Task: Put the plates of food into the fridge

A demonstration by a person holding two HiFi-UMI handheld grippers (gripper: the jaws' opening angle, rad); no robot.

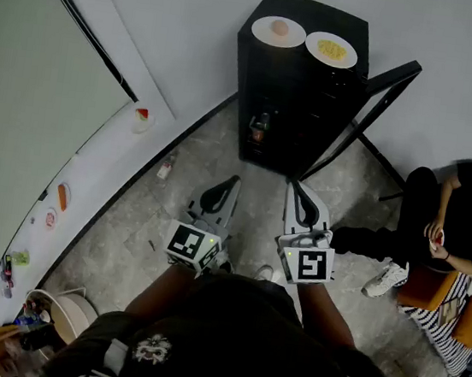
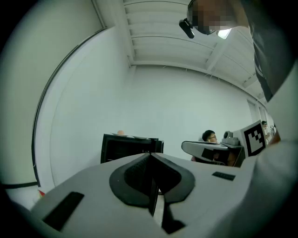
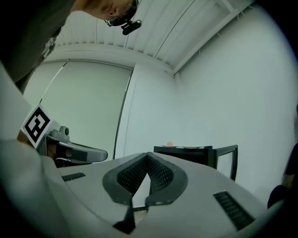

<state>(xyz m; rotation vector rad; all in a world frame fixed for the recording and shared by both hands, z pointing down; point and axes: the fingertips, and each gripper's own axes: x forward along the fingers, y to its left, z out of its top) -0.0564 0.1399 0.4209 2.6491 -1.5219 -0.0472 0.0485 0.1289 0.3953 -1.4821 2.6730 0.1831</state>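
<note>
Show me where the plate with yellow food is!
In the head view, the yellow-food plate sits atop the black fridge, right of the other plate.

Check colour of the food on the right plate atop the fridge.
Yellow food on a white plate; head view shows it best.
</note>
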